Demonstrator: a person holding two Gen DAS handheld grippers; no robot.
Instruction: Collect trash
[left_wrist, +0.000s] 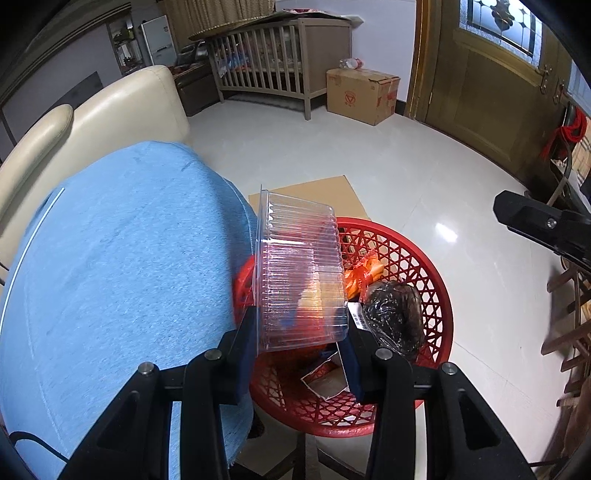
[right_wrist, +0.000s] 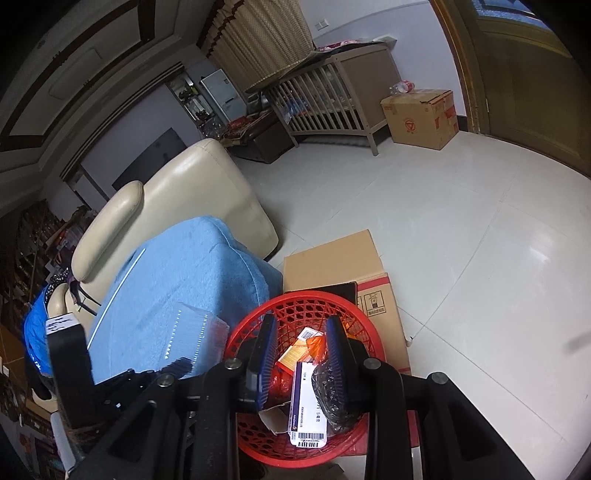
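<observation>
My left gripper (left_wrist: 301, 317) is shut on a clear ribbed plastic container (left_wrist: 299, 258), one pad pressing on each side wall. The container hangs over the left rim of a red lattice basket (left_wrist: 424, 266) on the floor. In the basket lie an orange wrapper (left_wrist: 365, 273), a dark crinkled plastic bag (left_wrist: 395, 314) and a white barcoded box (right_wrist: 306, 406). In the right wrist view my right gripper (right_wrist: 301, 332) hovers above the basket (right_wrist: 295, 299), its blue pads close together with nothing between them. The container (right_wrist: 192, 339) shows at its left, over the blue cloth.
A blue cloth (left_wrist: 110, 277) covers the seat of a cream sofa (left_wrist: 110, 110) right beside the basket. A cardboard box (right_wrist: 332, 258) lies behind the basket. Farther back stand a wooden crib (left_wrist: 273, 62), another carton (left_wrist: 362, 96) and a brown door (left_wrist: 498, 92); pale tiled floor lies between.
</observation>
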